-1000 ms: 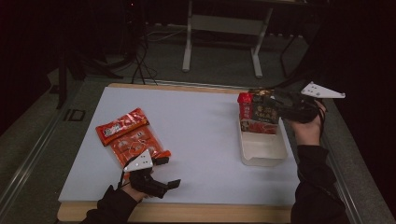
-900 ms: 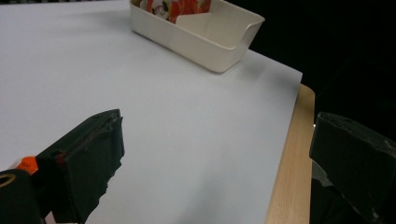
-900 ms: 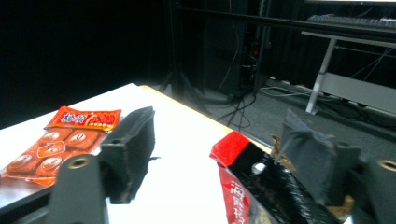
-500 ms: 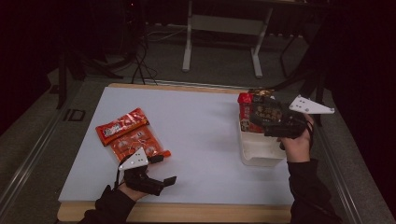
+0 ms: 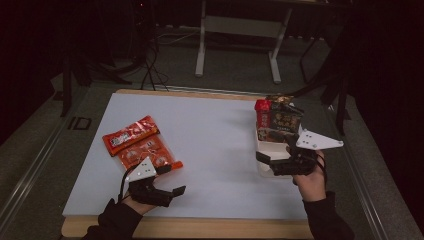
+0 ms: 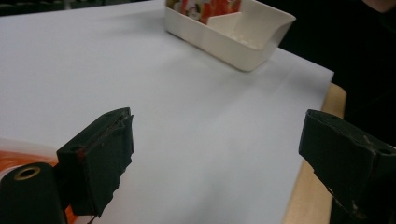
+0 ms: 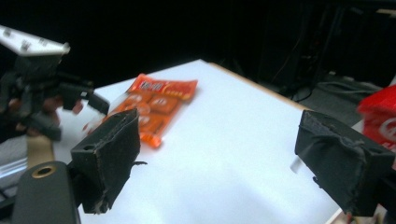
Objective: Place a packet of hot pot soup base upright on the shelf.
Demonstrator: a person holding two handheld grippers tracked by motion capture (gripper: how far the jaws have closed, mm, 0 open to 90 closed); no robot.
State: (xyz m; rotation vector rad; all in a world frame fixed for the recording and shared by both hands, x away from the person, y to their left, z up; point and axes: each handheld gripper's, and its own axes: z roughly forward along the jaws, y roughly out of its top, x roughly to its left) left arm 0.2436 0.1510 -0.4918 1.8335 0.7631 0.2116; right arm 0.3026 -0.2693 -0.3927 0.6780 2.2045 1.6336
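Orange snack packets (image 5: 137,147): lying just beyond the left gripper (image 5: 167,194), whose jaws are spreading wide, lately narrowing slightly, nothing between. White tray (image 5: 265,167): sitting just beside the right gripper (image 5: 267,162), jaws gaping, empty.

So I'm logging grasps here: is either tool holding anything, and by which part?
Nothing is held. The left tool and the right tool both stand open with nothing between the jaws.
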